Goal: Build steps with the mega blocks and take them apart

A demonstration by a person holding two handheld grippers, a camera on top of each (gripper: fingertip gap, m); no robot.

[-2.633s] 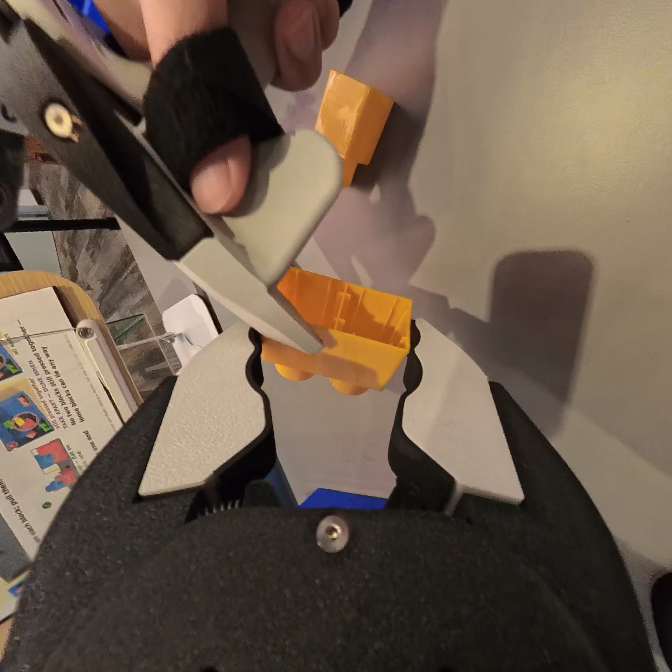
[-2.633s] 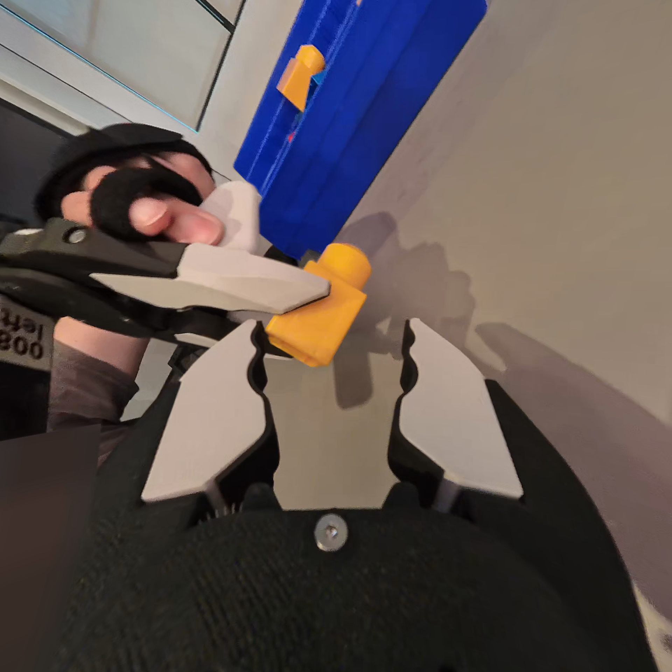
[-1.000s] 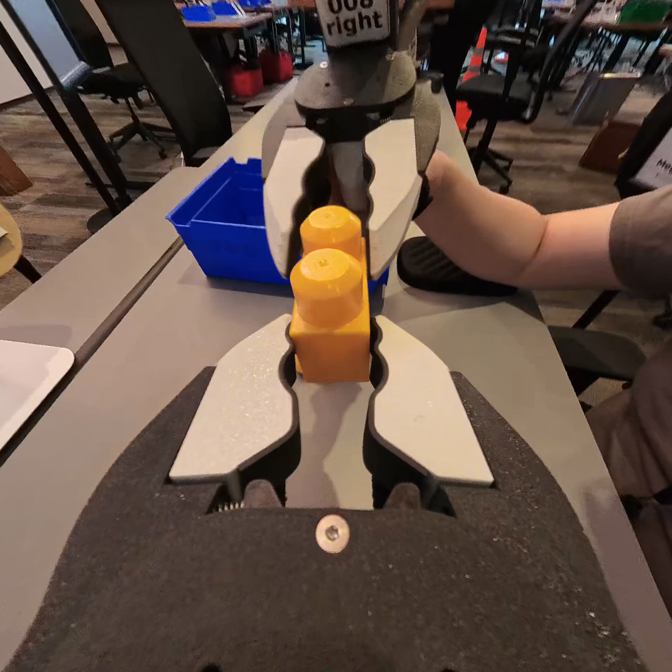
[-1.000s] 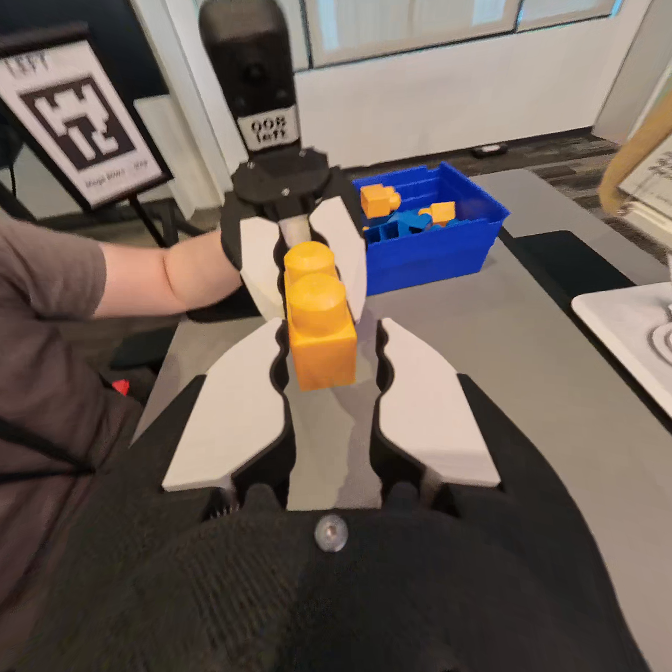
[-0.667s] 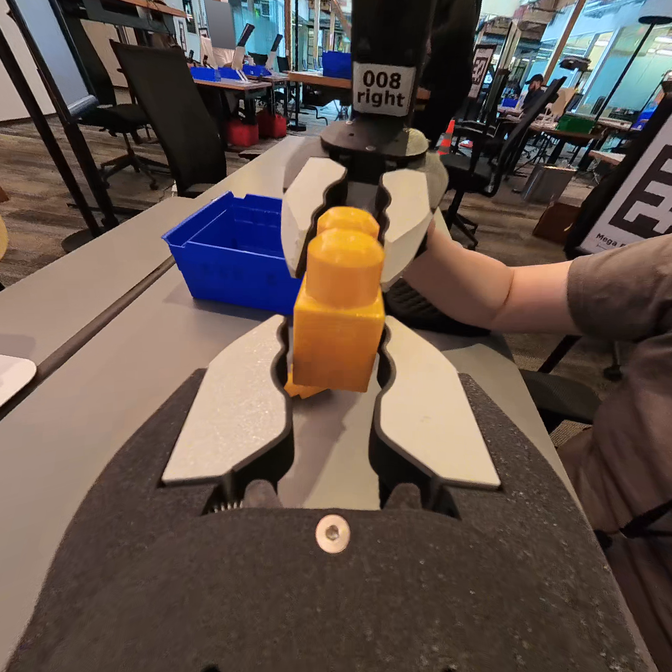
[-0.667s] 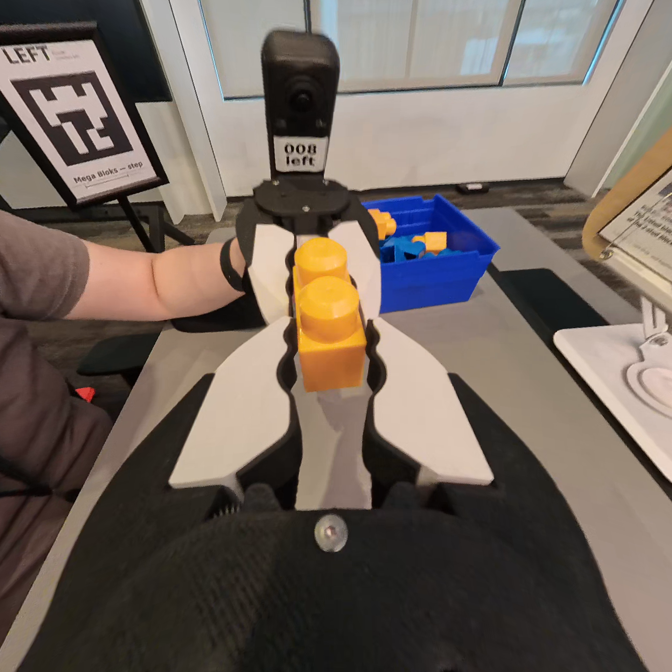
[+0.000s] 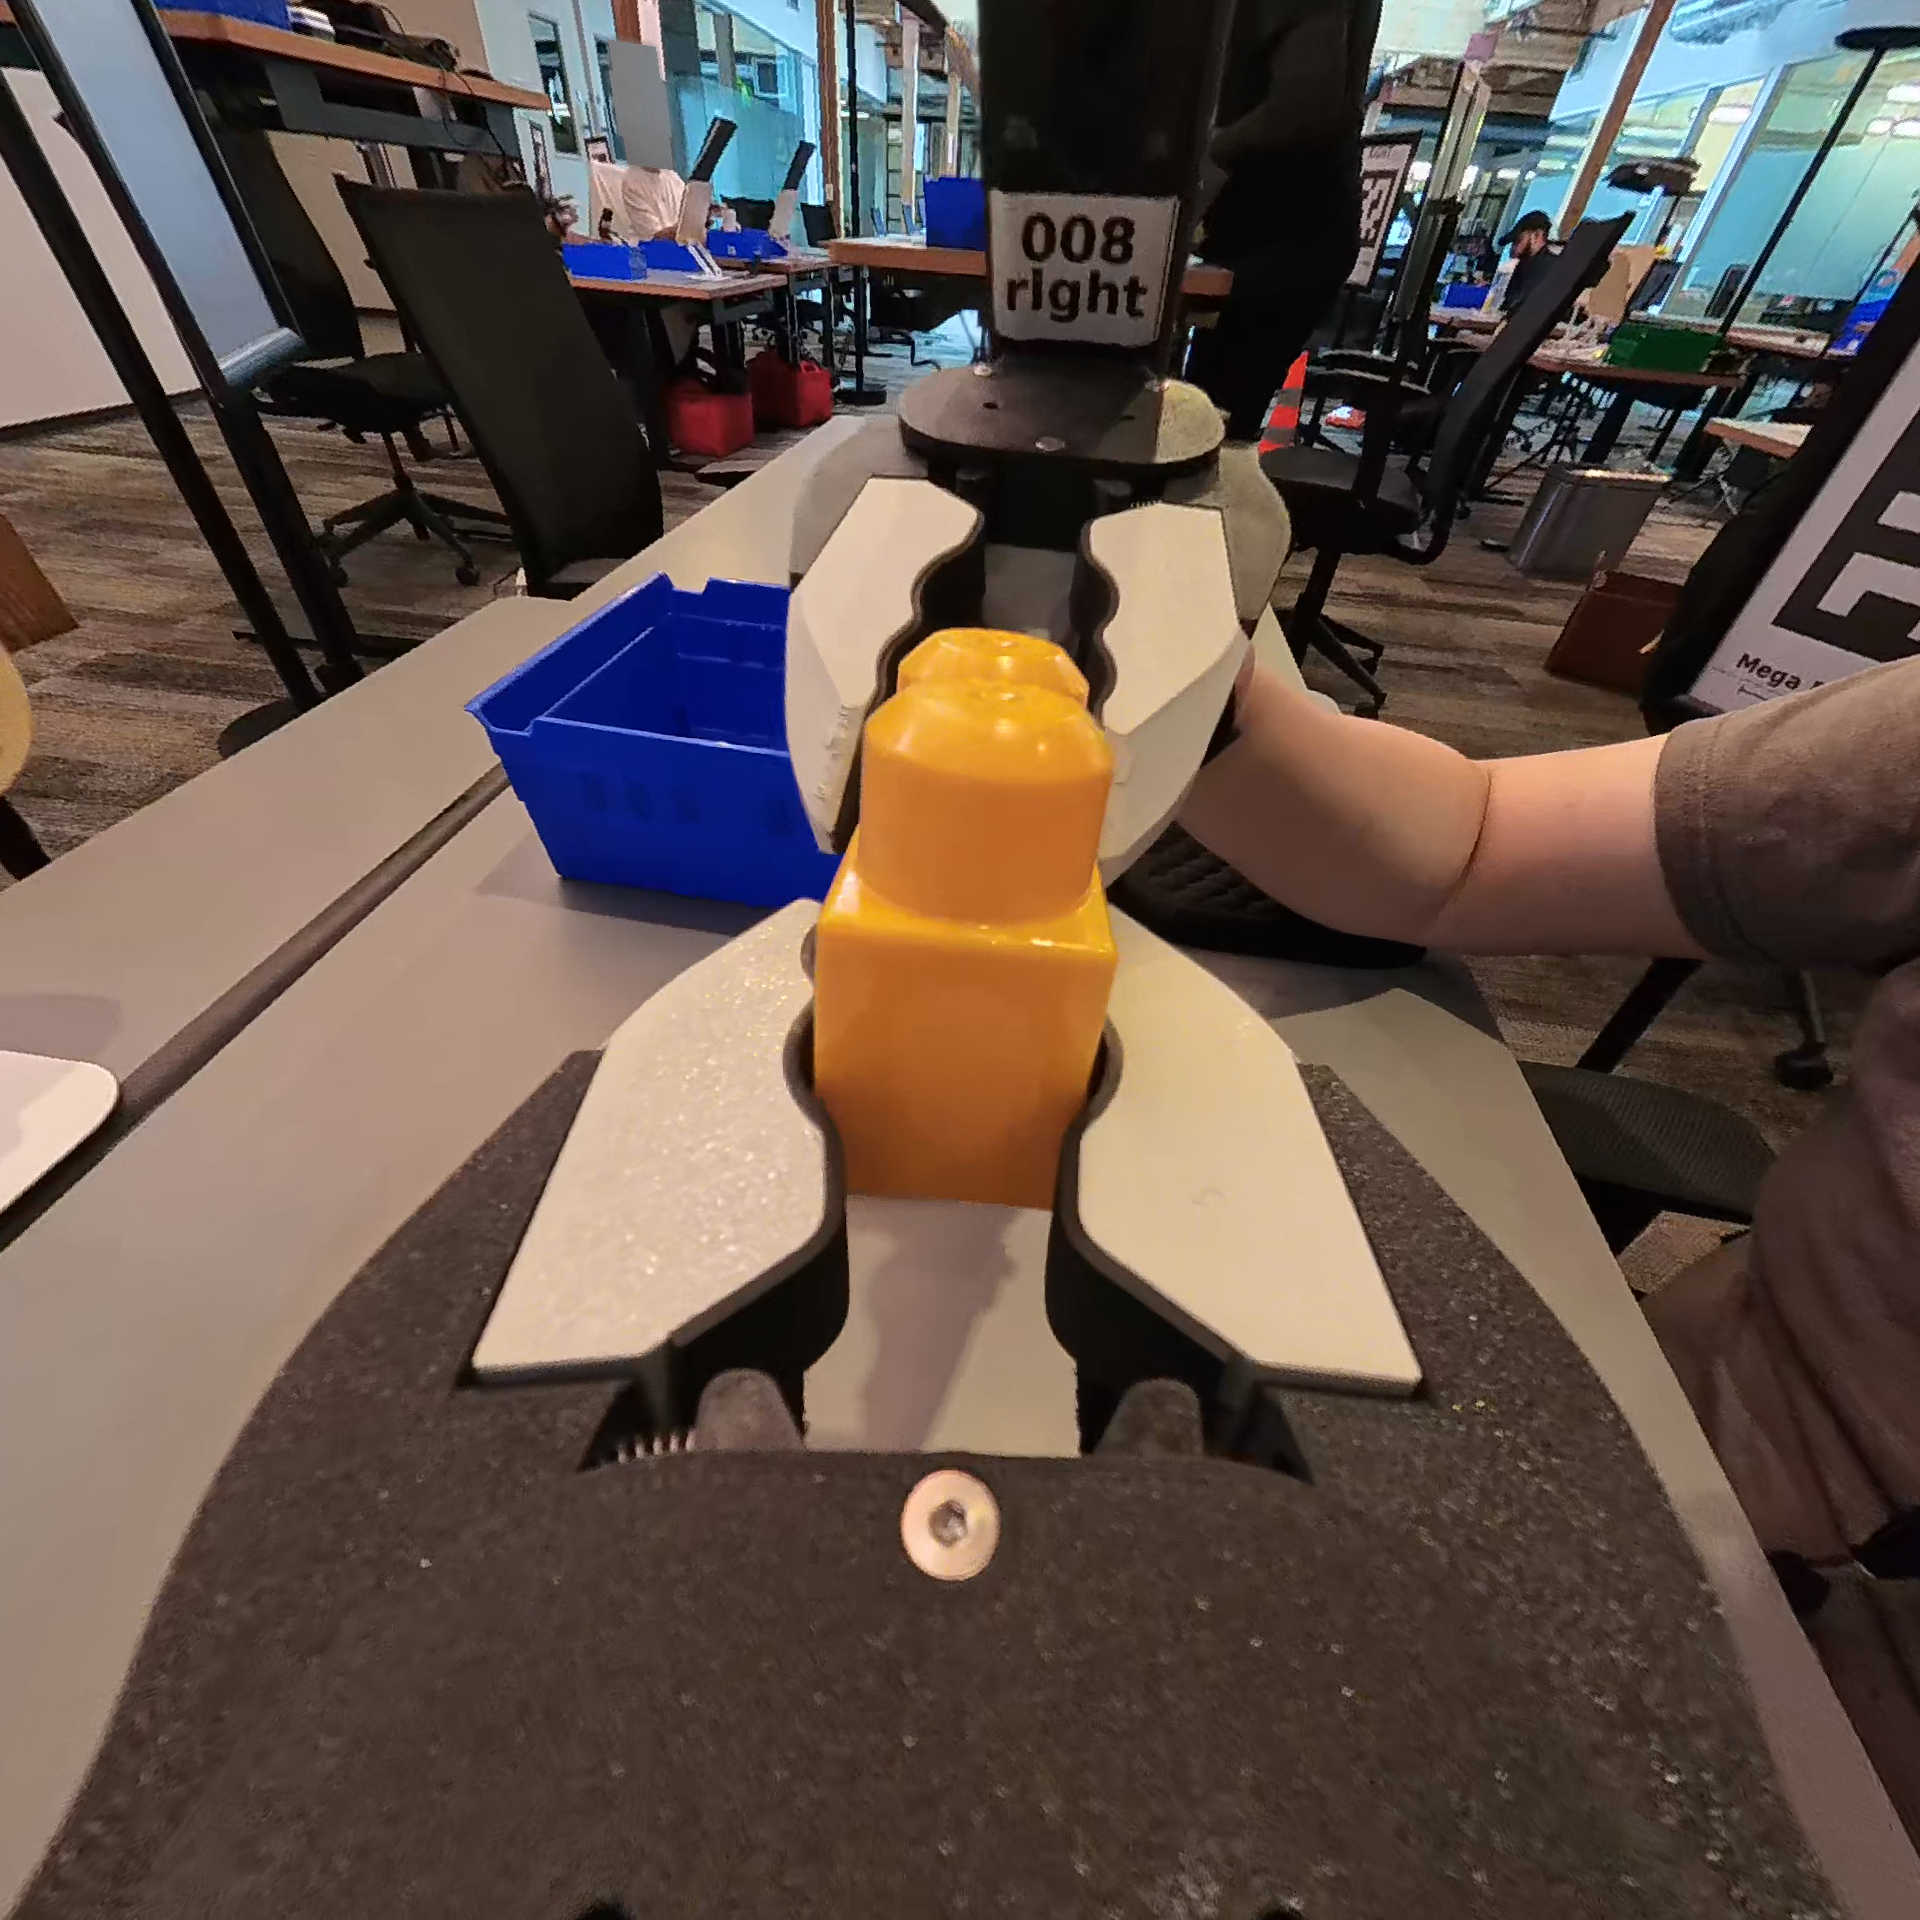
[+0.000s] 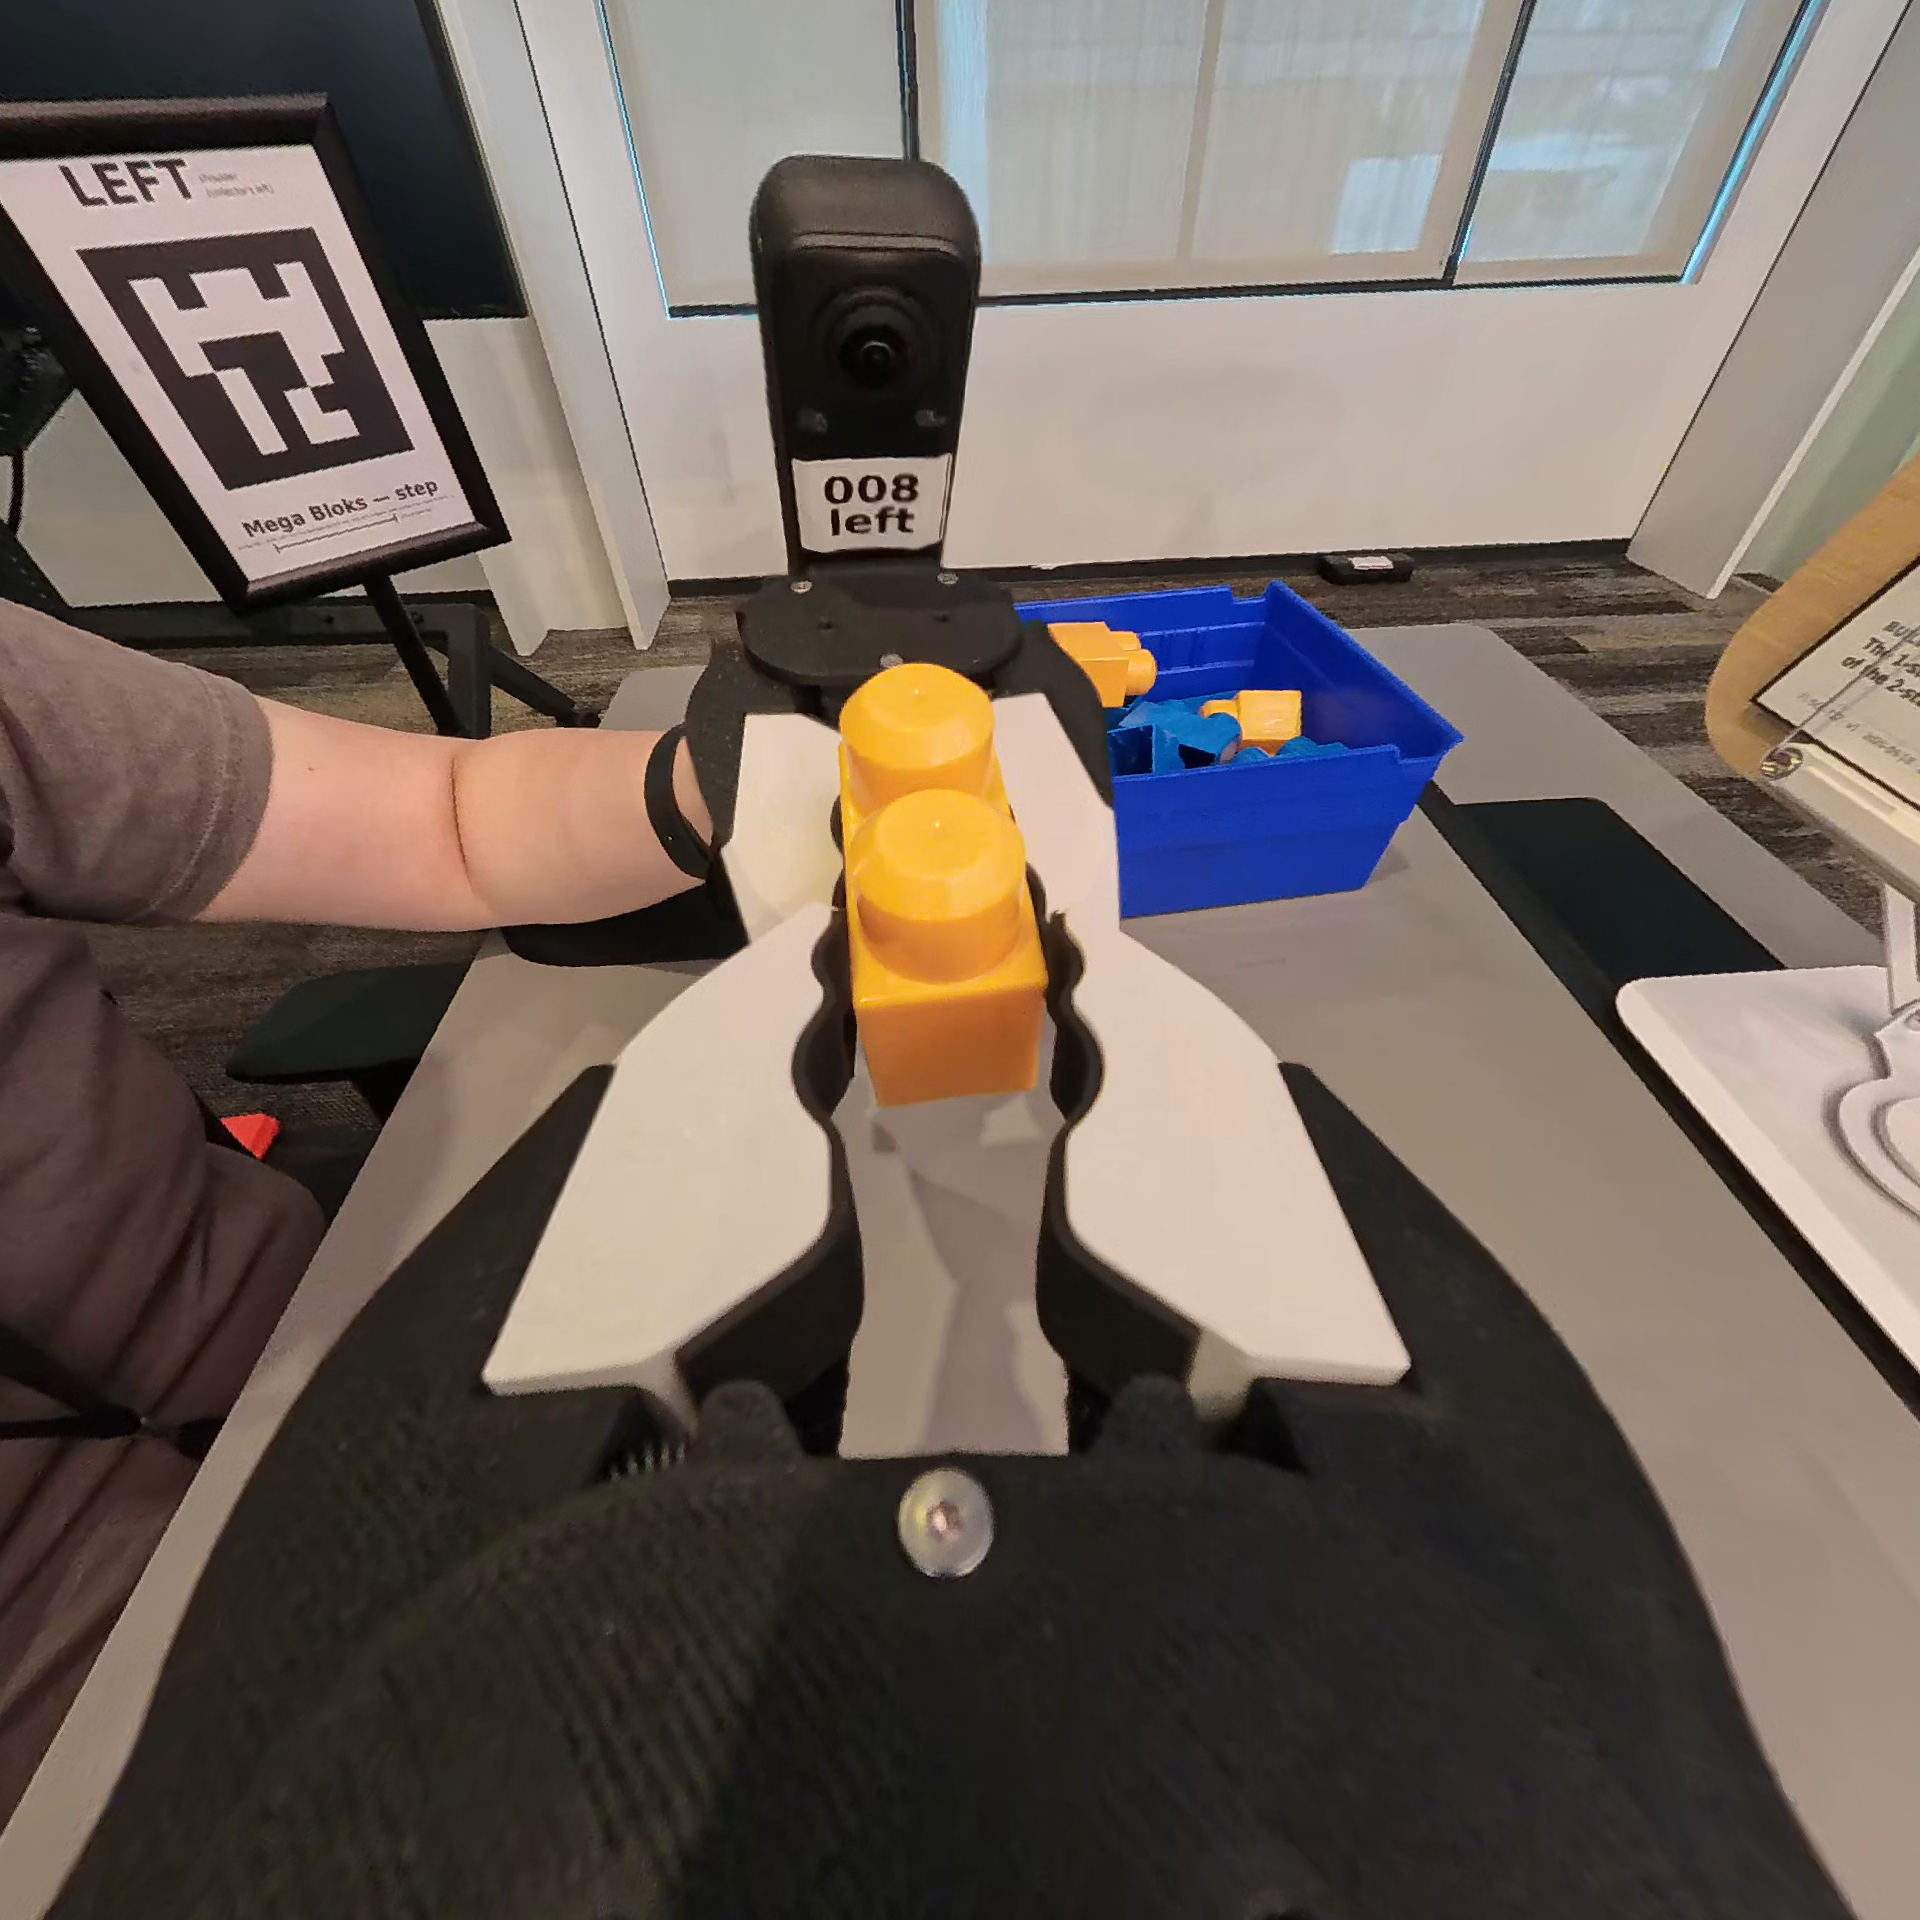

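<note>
A: Now, what has changed?

B: The orange block (image 7: 961, 1070), upside down seconds ago, is upright, two studs up, just above the counter (image 7: 364, 1039). It looks ready for stacking.

A: The claws?

B: Left claw (image 7: 961, 935) and right claw (image 8: 940, 925) each pinch one end. One blue bin (image 8: 1278, 831), at two o'clock, holds two orange blocks (image 8: 1101, 649); the blue ones can't be counted.

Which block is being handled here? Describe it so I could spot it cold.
On the grey table, in front of the blue bin, two grippers meet nose to nose. Between them sits an orange block with two round studs, the only block outside the bin.
</note>
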